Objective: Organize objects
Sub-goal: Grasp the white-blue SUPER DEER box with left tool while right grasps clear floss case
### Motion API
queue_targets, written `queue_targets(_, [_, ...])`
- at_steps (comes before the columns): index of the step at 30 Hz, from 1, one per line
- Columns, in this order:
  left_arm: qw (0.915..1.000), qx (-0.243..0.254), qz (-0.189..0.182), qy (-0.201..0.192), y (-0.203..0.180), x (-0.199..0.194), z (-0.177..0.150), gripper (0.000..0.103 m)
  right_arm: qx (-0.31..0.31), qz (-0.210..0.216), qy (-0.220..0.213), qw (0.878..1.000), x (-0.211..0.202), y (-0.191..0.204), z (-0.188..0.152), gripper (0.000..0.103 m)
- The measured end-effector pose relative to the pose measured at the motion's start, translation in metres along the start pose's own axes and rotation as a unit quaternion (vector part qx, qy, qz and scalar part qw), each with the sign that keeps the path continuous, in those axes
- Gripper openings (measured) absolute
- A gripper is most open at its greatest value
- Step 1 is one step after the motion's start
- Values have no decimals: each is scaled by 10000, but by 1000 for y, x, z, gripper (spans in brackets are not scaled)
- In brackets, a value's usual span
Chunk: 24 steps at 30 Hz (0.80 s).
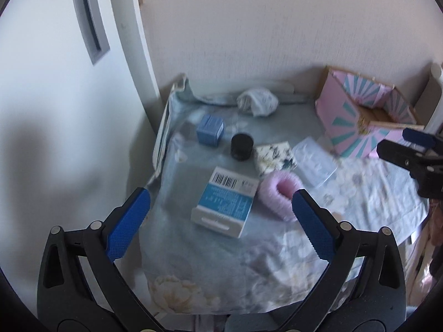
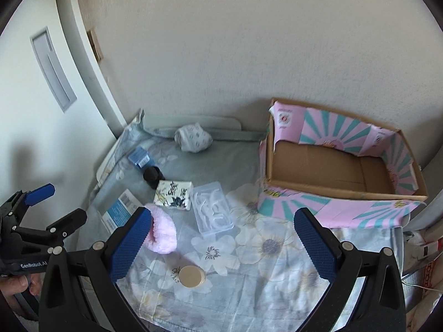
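Small items lie on a floral cloth (image 2: 265,246). My left gripper (image 1: 221,192) hovers open above a white and blue barcode box (image 1: 225,206), with a pink fluffy scrunchie (image 1: 279,193) beside its right finger. Behind these sit a black jar (image 1: 241,147), a small blue box (image 1: 210,130), a floral box (image 1: 275,156) and a clear plastic case (image 1: 315,163). My right gripper (image 2: 223,211) is open and empty above the clear case (image 2: 211,209), with the scrunchie (image 2: 163,232) beside its left finger. A round beige lid (image 2: 191,276) lies near the front. The pink cardboard box (image 2: 332,210) stands empty at the right.
A crumpled white cloth (image 2: 193,137) lies at the back by the wall. A white door frame (image 1: 138,55) borders the surface on the left. The left gripper (image 2: 66,200) and a hand (image 2: 16,285) show at the far left of the right wrist view.
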<state>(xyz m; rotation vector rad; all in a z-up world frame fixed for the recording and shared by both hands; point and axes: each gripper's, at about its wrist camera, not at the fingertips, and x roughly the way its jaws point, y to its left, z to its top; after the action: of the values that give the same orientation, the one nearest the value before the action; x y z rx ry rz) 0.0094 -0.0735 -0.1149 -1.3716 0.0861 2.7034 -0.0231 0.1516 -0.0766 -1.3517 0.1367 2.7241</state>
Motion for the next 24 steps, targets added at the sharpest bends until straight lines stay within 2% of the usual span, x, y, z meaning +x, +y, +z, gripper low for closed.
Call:
queue_targets(4, [9994, 238, -63, 241, 1, 28, -12, 98, -100, -60, 153, 9998, 27, 7, -9, 101])
queue_targets(9, [9976, 538, -132, 420, -2, 60, -20, 98, -364, -341, 374, 9981, 63, 17, -20, 97])
queue_targets(13, [9957, 755, -161, 515, -6, 77, -22, 96, -531, -456, 561, 9960, 85, 20, -26, 87])
queue_targets(16, [9941, 893, -232, 579, -6, 87, -24, 91, -583, -435, 652, 9952, 99, 19, -26, 81])
queue_targets(24, [9921, 1031, -380, 608, -6, 99, -17, 80, -804, -368, 680, 9938, 121, 22, -19, 76])
